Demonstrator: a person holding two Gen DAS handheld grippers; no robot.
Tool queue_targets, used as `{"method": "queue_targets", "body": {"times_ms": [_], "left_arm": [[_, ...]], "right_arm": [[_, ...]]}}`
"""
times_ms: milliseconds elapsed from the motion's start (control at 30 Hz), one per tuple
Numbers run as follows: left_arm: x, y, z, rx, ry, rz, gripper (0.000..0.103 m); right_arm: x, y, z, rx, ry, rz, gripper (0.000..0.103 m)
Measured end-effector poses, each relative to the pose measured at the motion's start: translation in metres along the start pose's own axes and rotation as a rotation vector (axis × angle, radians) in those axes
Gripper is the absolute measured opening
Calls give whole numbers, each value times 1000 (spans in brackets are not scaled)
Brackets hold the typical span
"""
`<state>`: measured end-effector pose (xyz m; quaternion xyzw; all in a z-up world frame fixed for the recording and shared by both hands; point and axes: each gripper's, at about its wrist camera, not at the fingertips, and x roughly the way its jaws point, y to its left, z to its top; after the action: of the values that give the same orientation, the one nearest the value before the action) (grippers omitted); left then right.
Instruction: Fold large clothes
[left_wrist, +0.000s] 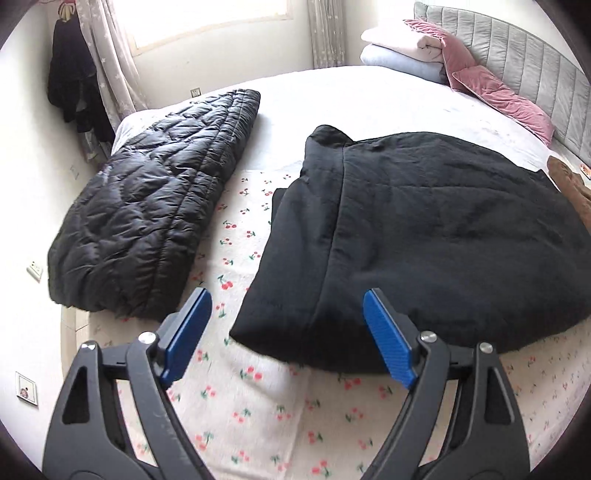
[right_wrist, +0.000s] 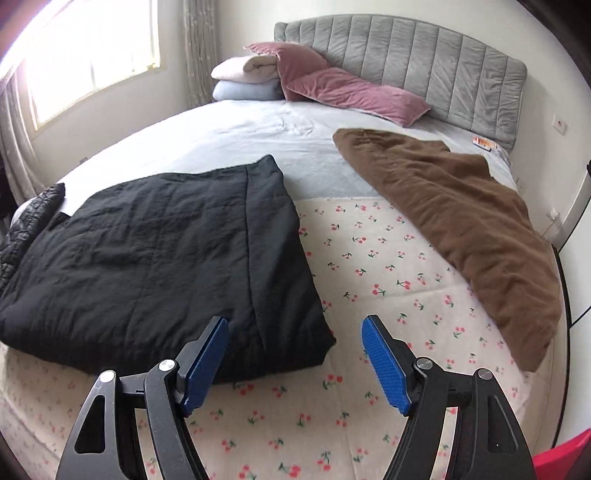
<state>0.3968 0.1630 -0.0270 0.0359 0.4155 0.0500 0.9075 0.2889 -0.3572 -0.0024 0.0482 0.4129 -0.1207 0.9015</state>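
My left gripper (left_wrist: 286, 325) and right gripper (right_wrist: 295, 350) both hang with blue pads spread apart, holding nothing. The folded matte black padded garment (left_wrist: 424, 236) lies on the cherry-print blanket (right_wrist: 369, 258), between a shiny quilted black jacket (left_wrist: 147, 206) and a brown fleece garment (right_wrist: 472, 229).

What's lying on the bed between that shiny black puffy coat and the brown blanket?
A folded matte black coat lies between the puffy coat and the brown blanket, with bare cherry-print cover either side. The right wrist view shows all three.
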Motion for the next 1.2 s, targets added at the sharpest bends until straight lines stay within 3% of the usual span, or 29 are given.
{"method": "queue_targets", "body": {"times_ms": [67, 133, 200, 400, 667, 833, 1067, 1200], "left_arm": [[-37, -7, -13, -11, -14, -26, 86], [-72, -16, -28, -29, -11, -69, 97], [-102, -30, -43, -11, 9, -114, 100], [-162, -67, -89, 16, 26, -186, 102], [-132, -111, -140, 43, 88, -167, 102], [-105, -115, -162, -43, 115, -187, 102], [-100, -118, -171, -37, 134, -170, 102], [-113, -127, -172, -6, 96, -174, 102]], "right_arm": [[-33, 10, -9, -17, -19, 4, 76], [-65, 22, -23, -10, -31, 32, 79], [-90, 35, -36, 3, -34, 69, 81], [-141, 71, -82, -3, -18, 125, 90], [-142, 120, -134, -82, -22, 79, 92], [-113, 132, -155, -71, 19, 87, 92], [-104, 145, -169, -141, 35, 95, 92], [-111, 147, -170, -155, 11, 83, 92]]}}
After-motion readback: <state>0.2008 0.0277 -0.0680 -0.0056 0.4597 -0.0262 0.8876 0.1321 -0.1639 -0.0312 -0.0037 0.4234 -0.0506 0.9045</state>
